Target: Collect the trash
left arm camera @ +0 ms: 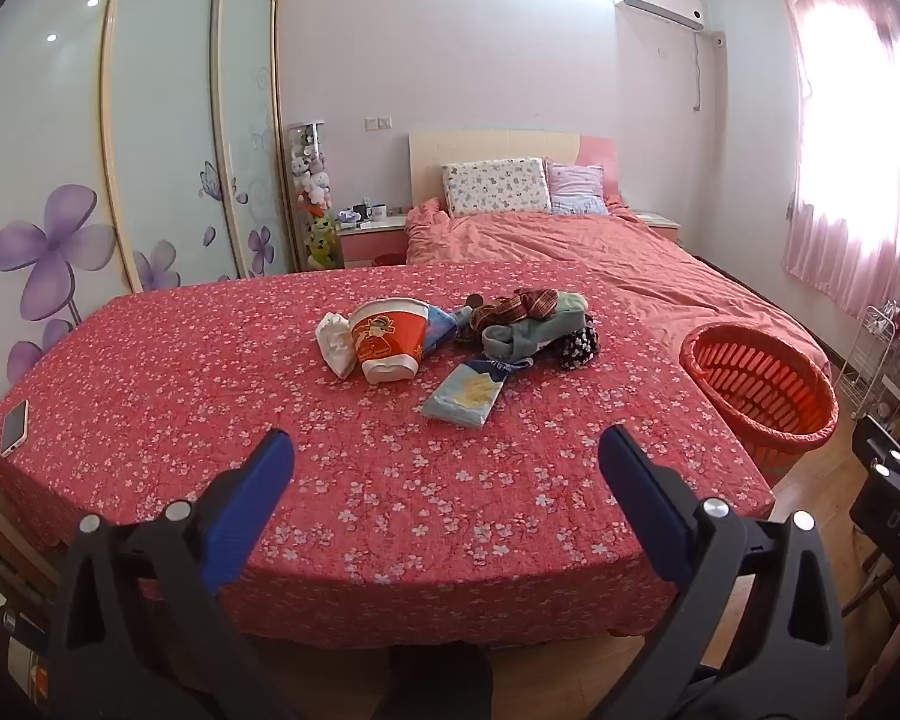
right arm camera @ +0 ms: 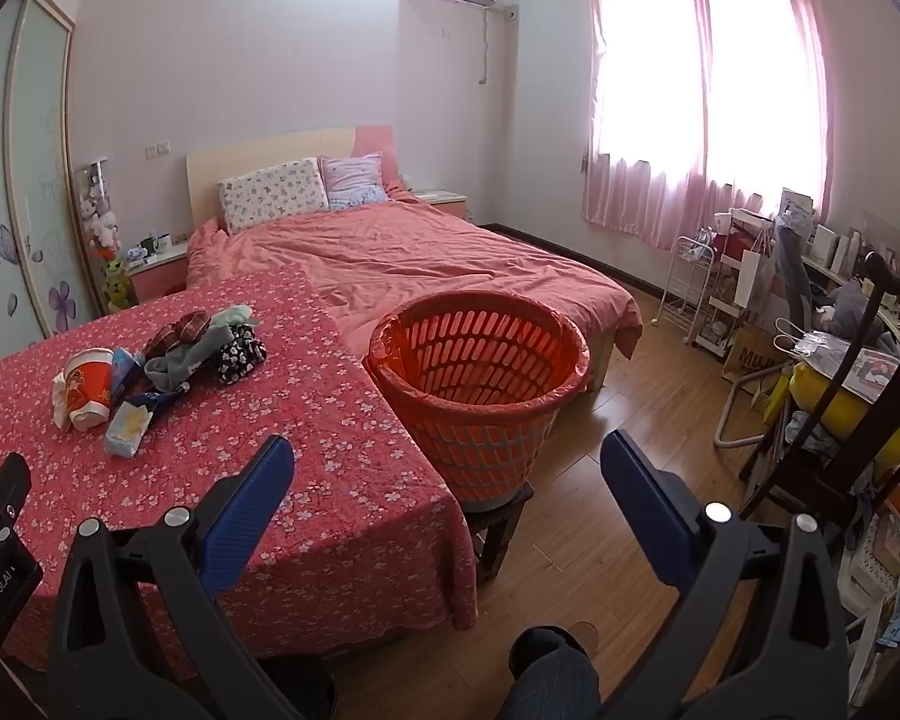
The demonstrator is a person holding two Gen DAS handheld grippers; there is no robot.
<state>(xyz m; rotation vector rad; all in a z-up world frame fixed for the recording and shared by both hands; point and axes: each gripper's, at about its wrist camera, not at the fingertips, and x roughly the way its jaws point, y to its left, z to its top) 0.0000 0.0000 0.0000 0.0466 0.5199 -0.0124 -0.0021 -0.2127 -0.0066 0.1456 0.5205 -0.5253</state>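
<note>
On the table (left arm camera: 210,372), covered in a red floral cloth, the trash lies in a cluster at mid-table. The orange basket (right arm camera: 480,372) stands upright just beside the table's right edge. The red cup (left arm camera: 387,339) lies tipped, base toward the camera, mouth toward the bed. The blue wrapper (left arm camera: 465,399) lies flat, long axis running near-to-far. A white tissue (left arm camera: 336,342) touches the cup's left. The left gripper (left arm camera: 447,462) and right gripper (right arm camera: 447,462) gape wide, holding nothing.
</note>
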